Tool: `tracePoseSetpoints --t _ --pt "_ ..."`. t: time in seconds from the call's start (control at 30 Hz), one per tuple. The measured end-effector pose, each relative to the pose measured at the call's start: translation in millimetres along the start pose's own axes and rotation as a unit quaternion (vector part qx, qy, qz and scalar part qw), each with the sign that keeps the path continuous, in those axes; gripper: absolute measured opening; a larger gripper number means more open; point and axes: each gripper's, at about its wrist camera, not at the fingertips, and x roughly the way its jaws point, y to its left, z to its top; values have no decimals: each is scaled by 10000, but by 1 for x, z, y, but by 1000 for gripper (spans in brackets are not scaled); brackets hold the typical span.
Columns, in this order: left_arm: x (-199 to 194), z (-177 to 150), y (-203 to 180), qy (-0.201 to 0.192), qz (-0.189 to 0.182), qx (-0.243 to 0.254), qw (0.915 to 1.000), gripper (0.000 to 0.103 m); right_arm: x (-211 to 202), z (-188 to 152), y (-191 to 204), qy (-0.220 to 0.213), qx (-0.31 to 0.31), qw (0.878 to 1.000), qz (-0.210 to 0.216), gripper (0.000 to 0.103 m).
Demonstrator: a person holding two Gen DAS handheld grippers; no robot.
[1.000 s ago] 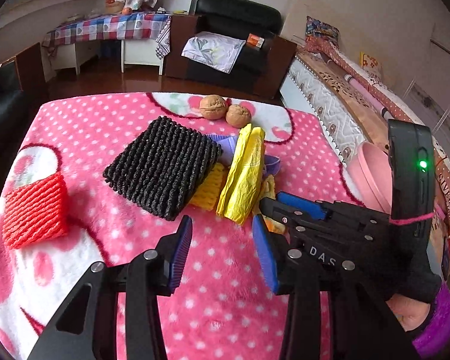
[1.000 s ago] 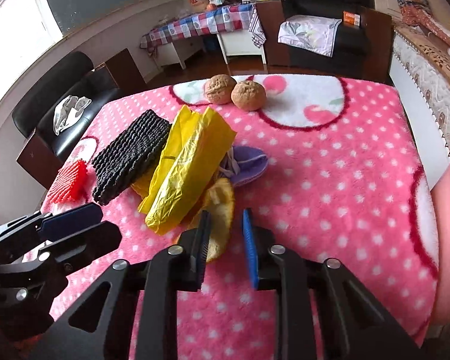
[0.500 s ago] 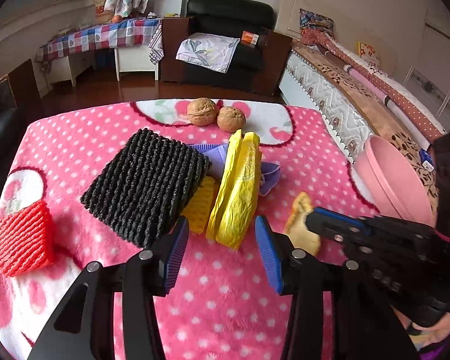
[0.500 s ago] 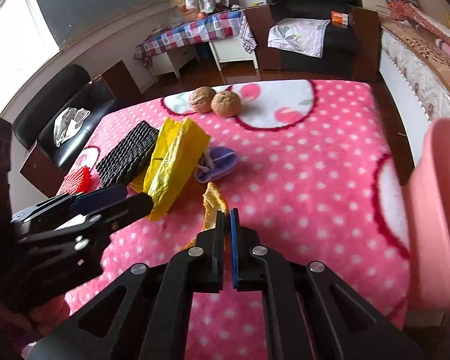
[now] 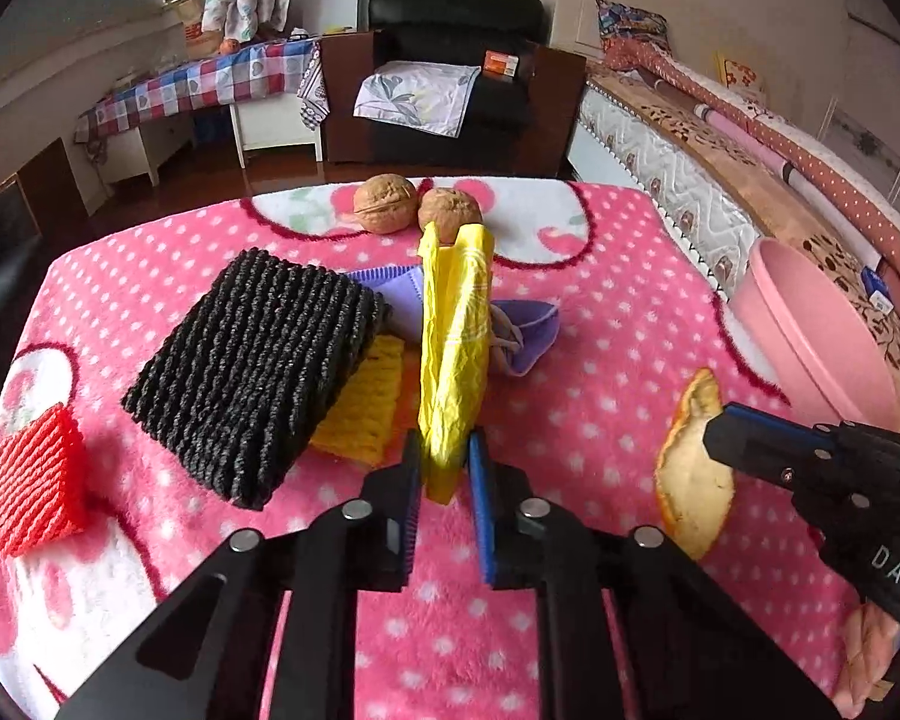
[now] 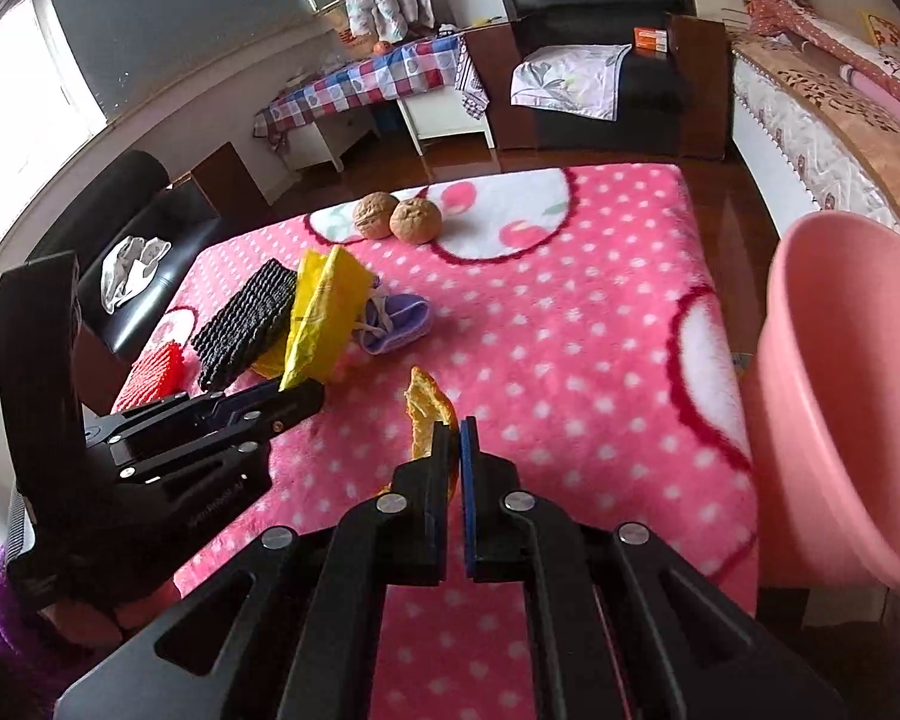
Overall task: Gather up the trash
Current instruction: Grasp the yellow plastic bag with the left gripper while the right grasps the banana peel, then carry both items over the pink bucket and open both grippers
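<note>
Left wrist view shows my left gripper (image 5: 444, 468) with its fingers (image 5: 411, 480) closed in on the near end of the yellow plastic bag (image 5: 453, 354), which stretches away from the fingertips toward two walnuts (image 5: 417, 211). Left of those fingers lies a black knitted pad (image 5: 258, 372) over a yellow sponge (image 5: 363, 408), and farther left a red foam net (image 5: 33, 489). A purple cloth (image 5: 525, 333) sits just right of the bag. My right gripper (image 6: 455, 438) has its fingers pinched tight on an orange peel (image 6: 426, 414), raised above the pink dotted blanket (image 6: 570, 330) on the tabletop. A pink bucket (image 6: 840, 390) stands to the right of those fingers, past the tabletop's edge.
</note>
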Motion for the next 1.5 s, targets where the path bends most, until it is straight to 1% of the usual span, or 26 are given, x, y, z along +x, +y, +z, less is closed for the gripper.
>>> tracePoseSetpoints --t 0.13,0.37,0.47,0.77,0.93,1.07,1.23,1.33,1.5 --pt "-14 2 7 40 -376 -340 9987 11 -9 0 -3 -91 87 9999 10 4" --pt "-40 7 1 -117 -703 -490 9963 11 -28 1 -13 -288 244 9993 -24 4" --pt "-50 9 -7 -195 -813 -490 9953 11 -40 2 -22 -422 335 9985 -74 4" --pt "-80 25 -45 -538 -1110 -183 9922 11 -75 6 -51 -866 642 9934 -389 4" --pt "-89 34 -69 -630 -1254 -9 9901 11 -96 10 -71 -1122 810 9884 -630 4" --pt "-92 40 -97 -650 -1424 233 9874 11 -109 9 -88 -1261 957 9844 -773 4" --pt "-89 45 -134 -635 -1616 535 9834 11 -120 5 -107 -1331 1120 9800 -967 4" --pt "-84 47 -159 -558 -1751 671 9807 11 -124 3 -119 -1336 1203 9778 -1075 4" --pt "-72 46 -189 -420 -1855 864 9779 11 -129 0 -140 -1379 1329 9735 -1250 4"
